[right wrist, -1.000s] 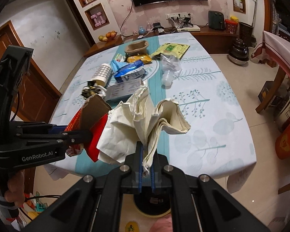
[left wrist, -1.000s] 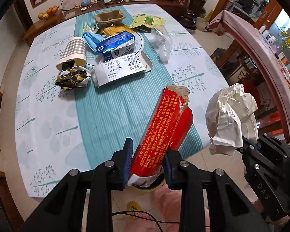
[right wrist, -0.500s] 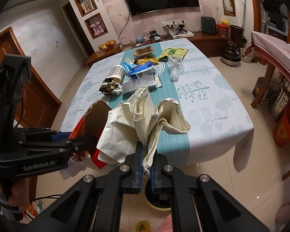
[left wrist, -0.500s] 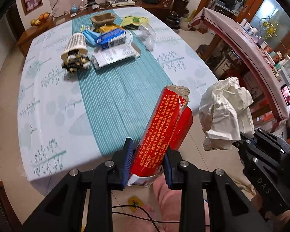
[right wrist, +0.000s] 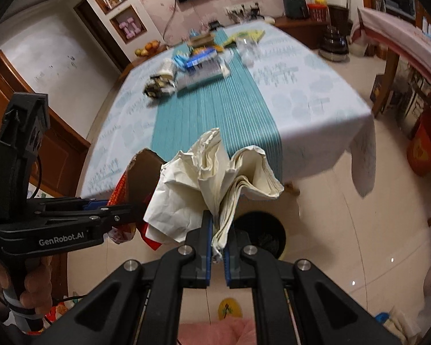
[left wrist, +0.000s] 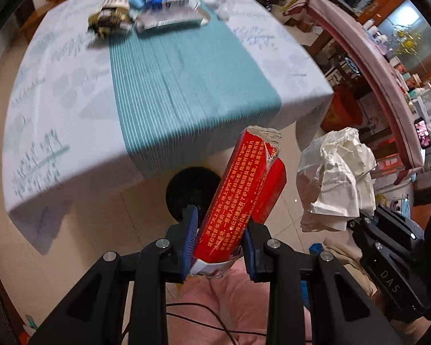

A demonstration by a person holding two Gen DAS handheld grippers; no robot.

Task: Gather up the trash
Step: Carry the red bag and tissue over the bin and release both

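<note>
The left tool point(left wrist: 219, 240) is gripping a red carton point(left wrist: 241, 198) with a torn top, and the carton is rising from its pads toward the middle of the frame. The right tool point(right wrist: 216, 248) is clamping a crumpled cream paper point(right wrist: 215, 184), which is spreading above its pads. Below both, at lower centre, a dark bin point(right wrist: 270, 237) is standing on the floor. More trash point(left wrist: 158, 8) is lying on the surface point(left wrist: 71, 92) in the upper part.

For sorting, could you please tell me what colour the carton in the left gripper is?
Red with yellow lettering; the carton shows best in the left wrist view.
</note>
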